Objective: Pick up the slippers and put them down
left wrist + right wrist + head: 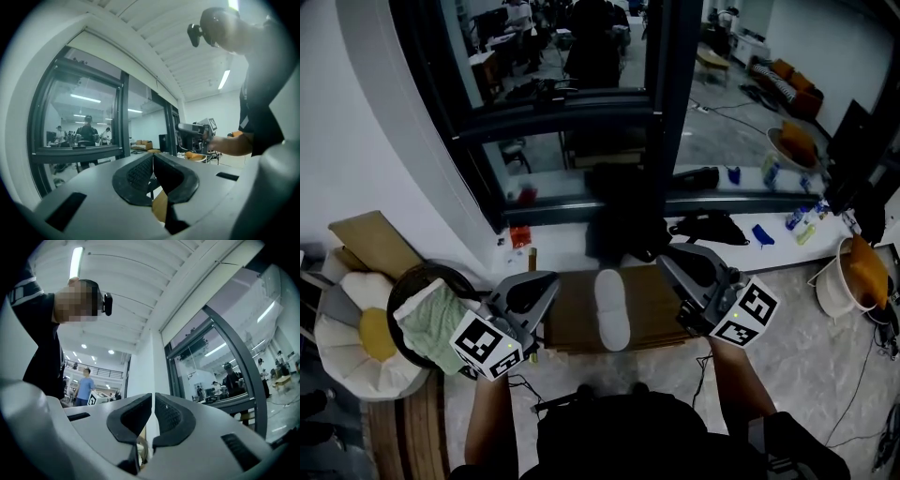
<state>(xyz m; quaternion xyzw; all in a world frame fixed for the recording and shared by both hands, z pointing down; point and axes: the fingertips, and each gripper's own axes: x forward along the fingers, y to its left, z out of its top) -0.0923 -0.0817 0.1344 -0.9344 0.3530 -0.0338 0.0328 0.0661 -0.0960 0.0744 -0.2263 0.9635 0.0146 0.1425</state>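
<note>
- Head view: one white slipper (612,309) lies on the brown bench (572,326), directly ahead of the person. No second slipper is visible.
- Head view: the left tool (541,287) is on the slipper's left and the right tool (678,264) on its right. The slipper lies between them, touching neither.
- Head view: the slipper's long axis runs away from the person, up and down in the picture. Both tools angle inward toward the far end of the bench. Toe and heel cannot be told apart from this view.
- Head view: neither tool is clearly nearer, so the slipper sits about midway. Judgement: both tools appear to be held above the bench, so a grasp would require lowering one of them and turning it inward across the slipper's narrow width.
- Left gripper view: the left tool (152,157) has its jaws closed pad to pad, with nothing held. It looks roughly level at a glazed partition, with the right tool and its hand off to the right. The slipper is out of view.
- Right gripper view: the right tool (153,397) has its jaws together with only a hairline gap and holds nothing. It faces a white pillar and the glazing, tilted slightly upward. The slipper is out of view.
</note>
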